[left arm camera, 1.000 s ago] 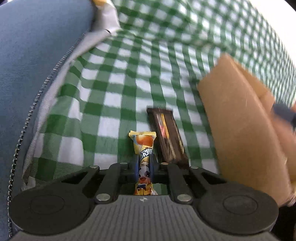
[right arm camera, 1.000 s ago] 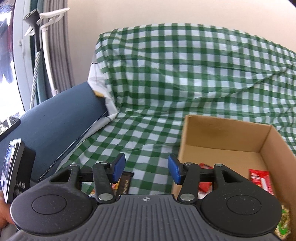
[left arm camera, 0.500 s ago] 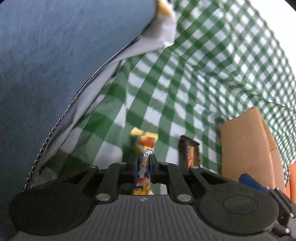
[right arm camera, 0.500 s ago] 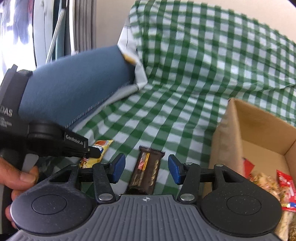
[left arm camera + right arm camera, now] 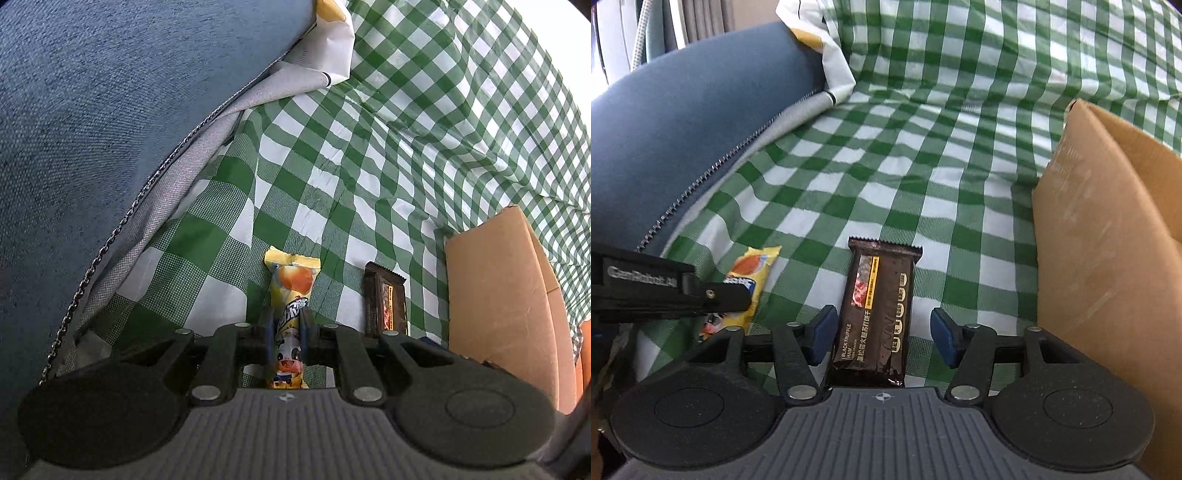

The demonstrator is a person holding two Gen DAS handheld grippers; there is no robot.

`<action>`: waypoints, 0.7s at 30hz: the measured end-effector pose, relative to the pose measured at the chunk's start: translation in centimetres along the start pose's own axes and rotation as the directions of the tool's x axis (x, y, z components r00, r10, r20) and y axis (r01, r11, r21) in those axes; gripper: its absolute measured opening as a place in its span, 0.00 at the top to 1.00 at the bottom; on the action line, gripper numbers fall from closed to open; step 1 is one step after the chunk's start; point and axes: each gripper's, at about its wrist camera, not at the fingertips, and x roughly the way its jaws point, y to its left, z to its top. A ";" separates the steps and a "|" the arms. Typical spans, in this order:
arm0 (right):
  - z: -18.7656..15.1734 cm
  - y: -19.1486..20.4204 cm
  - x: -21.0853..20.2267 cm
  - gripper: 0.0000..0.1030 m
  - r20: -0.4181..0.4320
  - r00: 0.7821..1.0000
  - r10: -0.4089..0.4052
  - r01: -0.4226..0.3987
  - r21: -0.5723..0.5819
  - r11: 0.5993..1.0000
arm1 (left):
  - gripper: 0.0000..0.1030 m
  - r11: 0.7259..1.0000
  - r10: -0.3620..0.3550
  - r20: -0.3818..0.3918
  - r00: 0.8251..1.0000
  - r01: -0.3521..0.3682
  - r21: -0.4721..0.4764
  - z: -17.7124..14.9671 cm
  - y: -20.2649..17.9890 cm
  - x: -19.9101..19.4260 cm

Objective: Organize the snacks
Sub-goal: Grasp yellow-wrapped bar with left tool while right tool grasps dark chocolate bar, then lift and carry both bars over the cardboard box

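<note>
My left gripper (image 5: 287, 325) pinches a glossy yellow plastic snack sachet (image 5: 290, 295) lying on crinkled green-checked cloth (image 5: 332, 155). My right gripper (image 5: 882, 332) gapes around a flat dark-brown foil bar (image 5: 879, 310); a matte cardboard box (image 5: 1108, 236) sits just right.

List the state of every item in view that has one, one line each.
left gripper: shut on the yellow snack pack.
yellow snack pack: clamped between the fingers, lying on the checked cloth.
right gripper: open, straddling the dark brown bar.
dark brown bar: flat on the cloth, ungripped.
cardboard box: open-topped, upright.
</note>
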 end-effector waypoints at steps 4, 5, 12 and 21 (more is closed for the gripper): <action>-0.1 0.0 1.0 0.43 -0.025 1.000 -0.007 0.007 0.002 1.000 | 0.86 1.000 0.000 0.000 1.000 0.000 -0.002 0.0 0.0 -0.1; -0.1 0.0 1.1 0.43 -0.029 1.000 -0.008 0.008 0.006 1.000 | 0.86 1.000 0.000 0.000 1.000 0.000 -0.003 0.1 -0.1 0.1; -0.2 -0.6 1.2 0.60 -0.029 0.999 -0.014 0.014 0.018 1.000 | 0.83 1.000 0.004 -0.004 1.000 -0.004 -0.006 0.0 0.0 0.0; -0.5 -0.9 0.5 0.60 -0.048 0.995 -0.084 0.083 -0.005 0.997 | 0.74 0.999 0.014 -0.010 1.000 -0.013 0.037 -0.3 -0.8 0.0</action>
